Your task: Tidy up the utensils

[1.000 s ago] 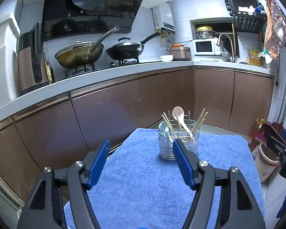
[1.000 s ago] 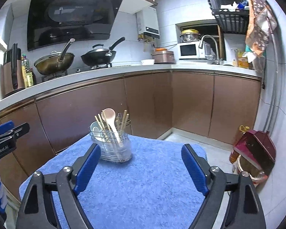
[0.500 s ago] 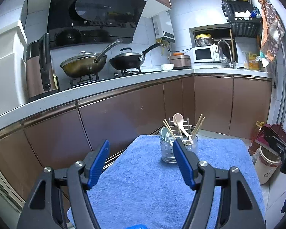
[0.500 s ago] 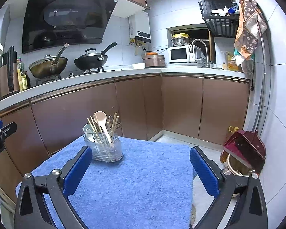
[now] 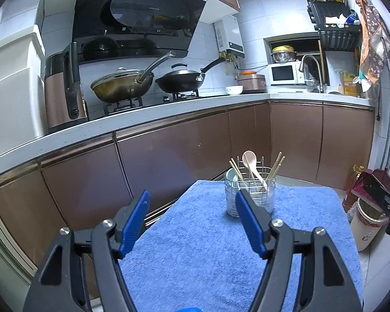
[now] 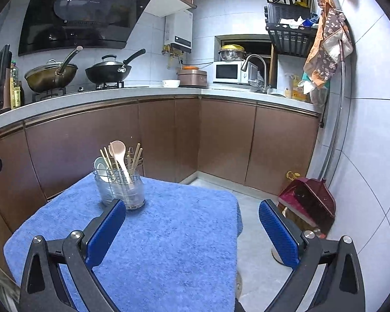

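Note:
A clear utensil holder with a wire frame point(image 5: 249, 197) stands upright at the far end of a table covered by a blue towel point(image 5: 202, 254). It holds a pink spoon point(image 5: 250, 160), several wooden chopsticks point(image 5: 276, 166) and a white spoon point(image 5: 231, 176). It also shows in the right wrist view point(image 6: 121, 187), left of centre. My left gripper point(image 5: 193, 221) is open and empty, well short of the holder. My right gripper point(image 6: 192, 228) is open and empty, over the towel's point(image 6: 156, 239) right part.
Brown kitchen cabinets point(image 5: 169, 150) and a white counter with two woks point(image 5: 122, 85) run behind the table. A red dustpan and broom point(image 6: 309, 202) and a bucket point(image 5: 366, 223) stand on the floor to the right of the table.
Both grippers have drawn back and risen from the holder, which looks smaller now. The right gripper has swung to the right and opened wider. Nothing on the table moved.

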